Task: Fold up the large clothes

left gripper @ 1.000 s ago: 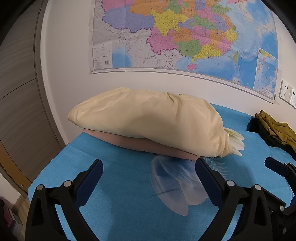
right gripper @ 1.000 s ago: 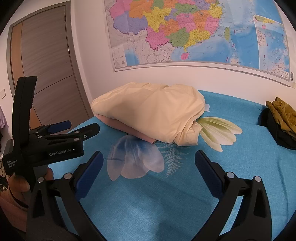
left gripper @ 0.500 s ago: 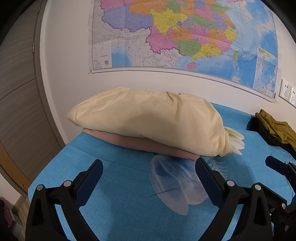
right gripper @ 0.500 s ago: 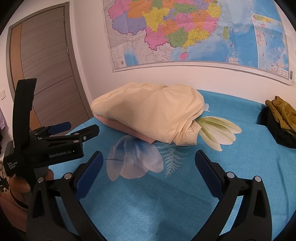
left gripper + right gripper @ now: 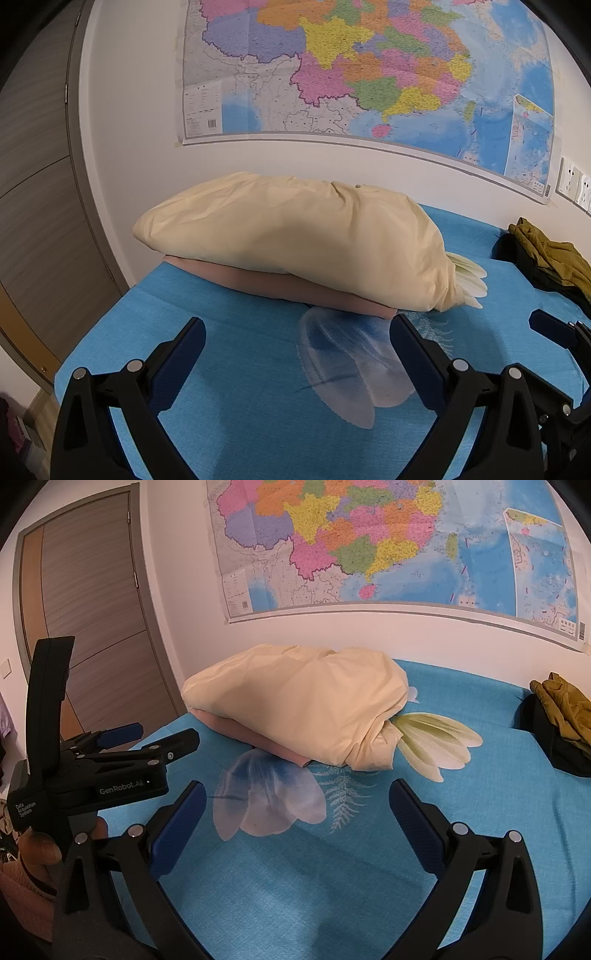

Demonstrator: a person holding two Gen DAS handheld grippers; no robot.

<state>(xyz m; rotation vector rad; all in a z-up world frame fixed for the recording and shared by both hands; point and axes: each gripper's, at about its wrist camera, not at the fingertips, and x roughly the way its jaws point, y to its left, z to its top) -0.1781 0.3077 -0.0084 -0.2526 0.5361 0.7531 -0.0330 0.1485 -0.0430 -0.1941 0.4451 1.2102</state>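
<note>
A folded cream garment (image 5: 295, 236) lies on a folded pink one (image 5: 280, 284) at the back of the blue bed (image 5: 236, 369), near the wall. Both also show in the right wrist view, the cream one (image 5: 306, 701) on the pink one (image 5: 251, 738). An olive garment (image 5: 550, 254) is heaped on a black one at the far right, also in the right wrist view (image 5: 565, 701). My left gripper (image 5: 295, 347) is open and empty above the bedsheet, short of the pile. My right gripper (image 5: 295, 812) is open and empty to its right.
The left gripper's body (image 5: 110, 771) shows at the left of the right wrist view, held by a hand. A wall map (image 5: 369, 70) hangs behind the bed. A wooden door (image 5: 92, 635) stands at the left. Wall sockets (image 5: 576, 184) sit at the right.
Both views shift very slightly; the grippers stay open and nothing on the bed has moved.
</note>
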